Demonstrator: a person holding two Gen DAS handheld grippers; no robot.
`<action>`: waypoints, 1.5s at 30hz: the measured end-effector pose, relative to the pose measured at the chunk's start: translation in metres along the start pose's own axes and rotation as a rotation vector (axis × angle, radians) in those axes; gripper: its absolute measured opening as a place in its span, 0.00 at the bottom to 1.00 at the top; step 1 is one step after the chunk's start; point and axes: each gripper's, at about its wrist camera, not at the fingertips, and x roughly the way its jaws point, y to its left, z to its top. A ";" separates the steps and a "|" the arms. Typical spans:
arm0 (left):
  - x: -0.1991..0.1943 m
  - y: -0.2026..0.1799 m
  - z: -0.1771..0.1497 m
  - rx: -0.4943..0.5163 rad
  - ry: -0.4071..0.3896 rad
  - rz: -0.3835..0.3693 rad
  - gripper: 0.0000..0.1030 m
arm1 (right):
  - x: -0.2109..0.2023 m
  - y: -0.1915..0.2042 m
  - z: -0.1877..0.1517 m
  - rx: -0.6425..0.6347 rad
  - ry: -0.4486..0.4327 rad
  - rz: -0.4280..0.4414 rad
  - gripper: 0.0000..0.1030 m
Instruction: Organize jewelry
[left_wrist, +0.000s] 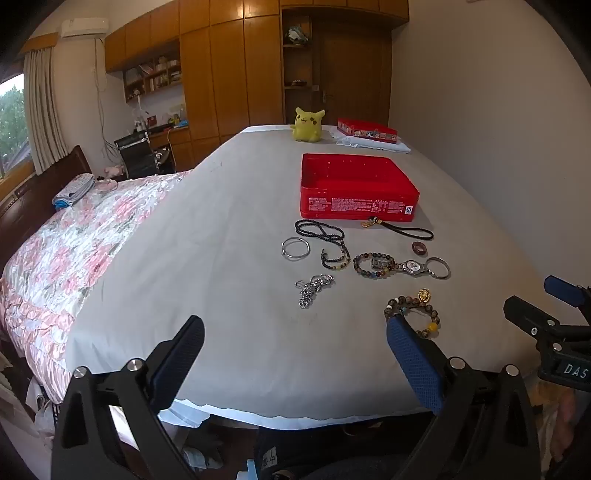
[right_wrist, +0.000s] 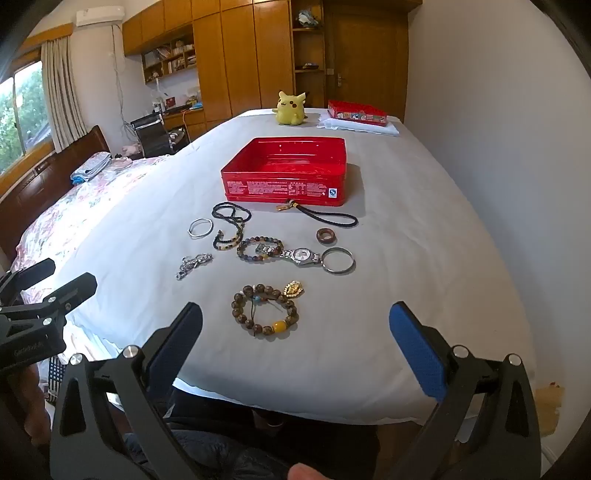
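Red tin (left_wrist: 356, 192) open on the white sheet (left_wrist: 221, 295) in the left wrist view, with necklaces, bangles, a watch (left_wrist: 412, 266) and a chain (left_wrist: 314, 288) spread just in front of it; left gripper (left_wrist: 295, 339) spread wide over the sheet's near edge, holding nothing, bead bracelet (left_wrist: 424, 314) partly behind its right finger. Same red tin (right_wrist: 284, 173) seen from the right wrist, brown bead bracelet (right_wrist: 264, 312) lying nearest, ahead of the right gripper (right_wrist: 295, 325), likewise wide apart and empty.
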 end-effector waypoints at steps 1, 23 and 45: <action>0.000 0.000 0.000 0.000 -0.001 -0.001 0.96 | 0.001 0.000 0.000 0.001 0.003 0.000 0.97; 0.000 -0.001 0.000 -0.001 0.002 0.000 0.96 | 0.004 0.006 0.001 -0.011 -0.001 0.007 0.97; -0.001 0.002 0.001 -0.005 0.001 -0.003 0.96 | 0.004 0.004 0.003 -0.008 0.001 0.012 0.97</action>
